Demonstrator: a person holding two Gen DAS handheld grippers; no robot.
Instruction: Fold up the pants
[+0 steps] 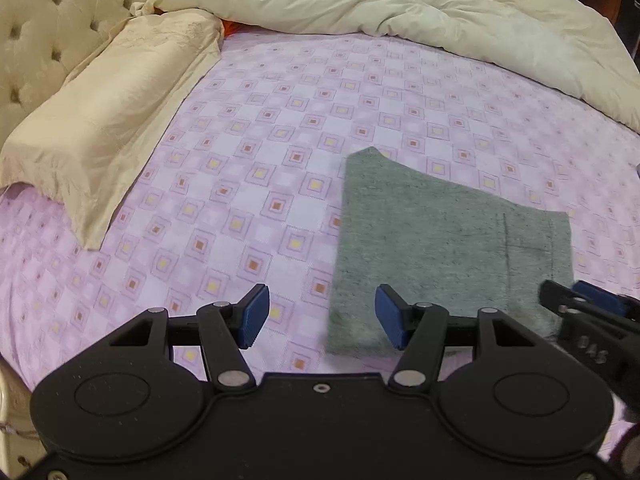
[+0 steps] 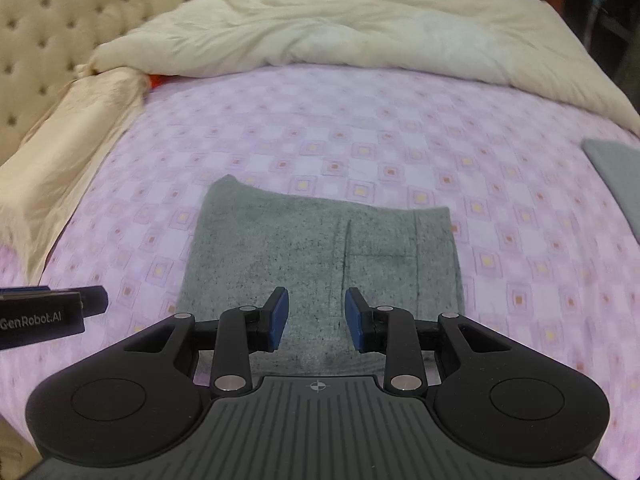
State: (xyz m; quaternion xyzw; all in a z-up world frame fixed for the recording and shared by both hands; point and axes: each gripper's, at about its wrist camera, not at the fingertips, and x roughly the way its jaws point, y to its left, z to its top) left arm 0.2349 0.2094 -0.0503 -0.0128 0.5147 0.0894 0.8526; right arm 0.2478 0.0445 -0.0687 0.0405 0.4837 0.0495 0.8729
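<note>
Left wrist view: we see, at nine o'clock, a beige pillow point(image 1: 104, 120) along the tufted headboard point(image 1: 44, 20), and at twelve o'clock a cream duvet point(image 1: 380, 4) bunched back, probably to leave the pink checked sheet point(image 1: 248, 152) bare as a working surface. Our left gripper point(image 1: 322, 316) hangs with its jaws wide apart, holding nothing, just beside the near left corner of the grey pants point(image 1: 440, 248). Right wrist view: the pants point(image 2: 312, 248) lie flat at six o'clock as a compact folded rectangle, so we judge the fold nearly complete. Their long axis runs from nine to three o'clock, the band-like stitched end toward three. Our right gripper point(image 2: 316, 318) hovers over the near edge, jaws apart and empty. Another grey item point(image 2: 616, 184) lies at three o'clock.
</note>
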